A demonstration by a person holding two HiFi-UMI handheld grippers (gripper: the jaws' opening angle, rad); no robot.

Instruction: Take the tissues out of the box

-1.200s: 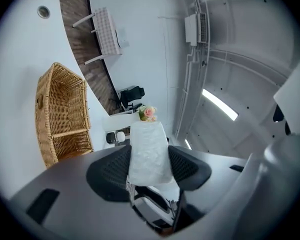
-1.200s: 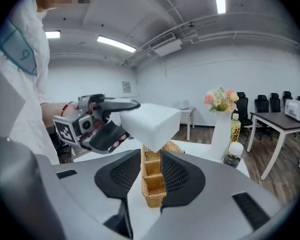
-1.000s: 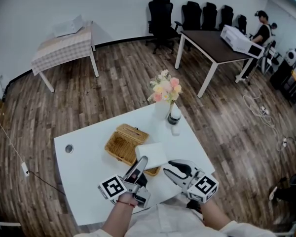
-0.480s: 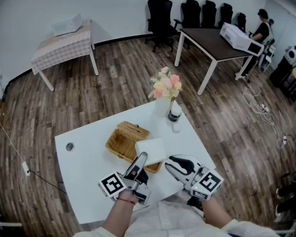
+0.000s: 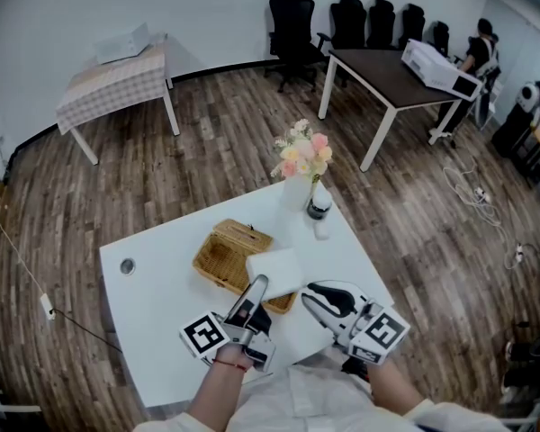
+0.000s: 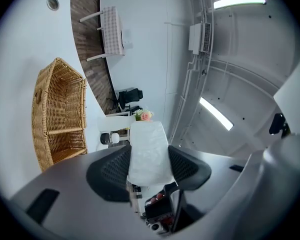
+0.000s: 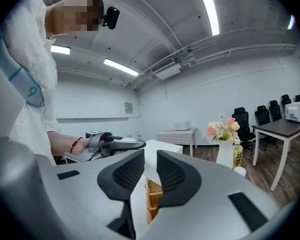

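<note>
Left tool (image 6: pixel 149 150) grips tissues (image 6: pixel 148 133); right tool (image 7: pixel 150 155) closing around them.

I see a dark wood-plank floor (image 5: pixel 207 151) filling most of the head view. Plain white walls (image 5: pixel 207 7) run along the top edge, and a black skirting strip (image 5: pixel 225 70) marks where wall meets floor. In the upper left stands a small white-legged table under a pale checked cloth (image 5: pixel 117 84). At top centre a row of black office chairs (image 5: pixel 342 25) lines the wall, and near them, to the right, stands a dark brown-topped table on white legs (image 5: pixel 382 84). Loose white cables (image 5: pixel 472 196) lie on the floor at the right edge. In the right gripper view I make out long strip lights (image 7: pixel 207 9) glowing on a white ceiling (image 7: pixel 155 39) with exposed pipes (image 7: pixel 215 51).
</note>
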